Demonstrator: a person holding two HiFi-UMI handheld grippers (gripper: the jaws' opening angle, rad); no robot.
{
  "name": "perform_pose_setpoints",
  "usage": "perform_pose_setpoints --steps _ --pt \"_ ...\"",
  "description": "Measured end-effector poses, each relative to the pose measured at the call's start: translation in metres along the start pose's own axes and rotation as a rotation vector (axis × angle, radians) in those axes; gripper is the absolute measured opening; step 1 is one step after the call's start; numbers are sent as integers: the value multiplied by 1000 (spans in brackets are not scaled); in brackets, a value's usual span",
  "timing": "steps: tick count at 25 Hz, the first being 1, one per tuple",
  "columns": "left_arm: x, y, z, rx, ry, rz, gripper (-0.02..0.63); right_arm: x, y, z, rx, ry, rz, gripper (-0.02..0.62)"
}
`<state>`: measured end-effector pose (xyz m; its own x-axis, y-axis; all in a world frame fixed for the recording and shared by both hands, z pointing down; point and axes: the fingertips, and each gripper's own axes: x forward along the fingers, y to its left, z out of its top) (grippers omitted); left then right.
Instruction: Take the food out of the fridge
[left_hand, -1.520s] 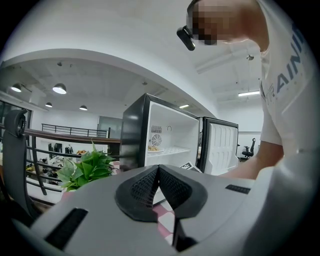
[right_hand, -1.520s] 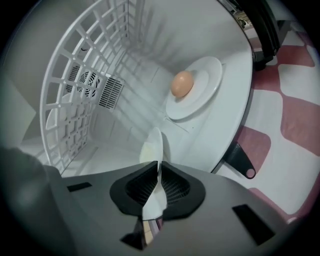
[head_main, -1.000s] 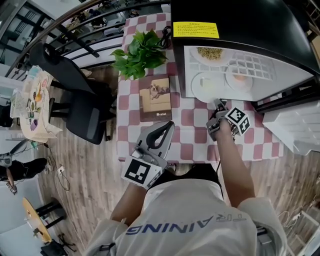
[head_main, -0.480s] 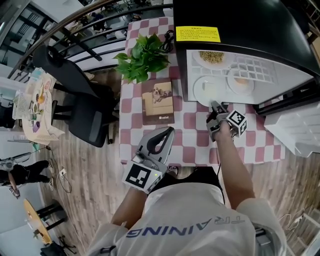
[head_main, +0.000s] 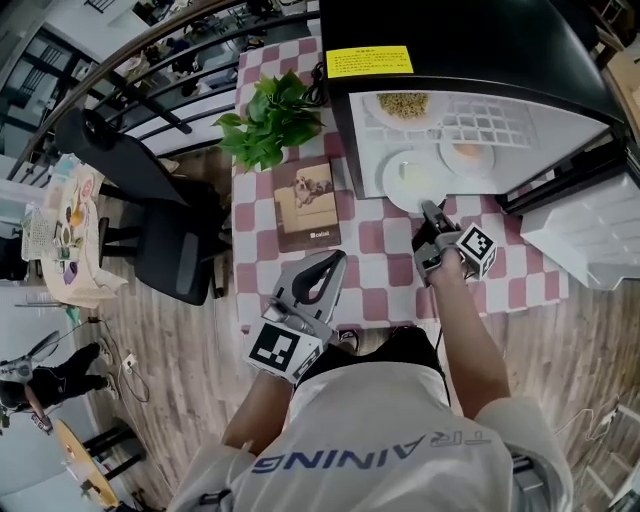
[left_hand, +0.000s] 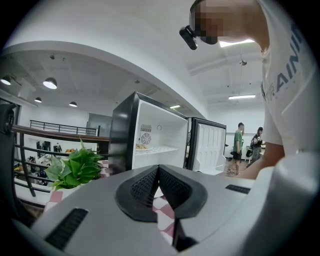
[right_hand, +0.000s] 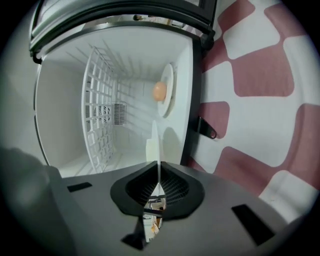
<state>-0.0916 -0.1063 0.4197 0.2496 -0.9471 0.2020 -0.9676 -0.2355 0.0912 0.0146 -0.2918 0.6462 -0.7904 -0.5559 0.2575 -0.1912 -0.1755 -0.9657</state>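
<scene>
Close to the near edge of the checkered tabletop (head_main: 380, 272), the left hand-held gripper (head_main: 333, 262) is being held with its jaws pressed together and nothing between them. Farther in, the right hand-held gripper (head_main: 428, 207), whose jaws have just been closing, is being clamped on the near rim of a white plate (head_main: 408, 178) at the front of the open fridge (head_main: 480, 55), toward the tabletop's far right corner. Deeper inside, a second plate (head_main: 468, 158) with a round orange food (right_hand: 159, 91) is being carried by the fridge floor, and a plate of noodles (head_main: 403, 105) by the wire shelf (head_main: 505, 128).
</scene>
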Motion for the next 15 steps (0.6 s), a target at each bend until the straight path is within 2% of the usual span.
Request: perform_pose_setpoints --steps 7,11,15 --pt "28 -38 5 21 -2 -155 9 -74 10 22 -1 -81 24 32" --pt "49 -74 8 39 3 -289 9 -130 -5 39 31 -175 -3 32" --pt "63 -111 12 38 3 -380 9 -187 -35 53 93 -259 -54 32"
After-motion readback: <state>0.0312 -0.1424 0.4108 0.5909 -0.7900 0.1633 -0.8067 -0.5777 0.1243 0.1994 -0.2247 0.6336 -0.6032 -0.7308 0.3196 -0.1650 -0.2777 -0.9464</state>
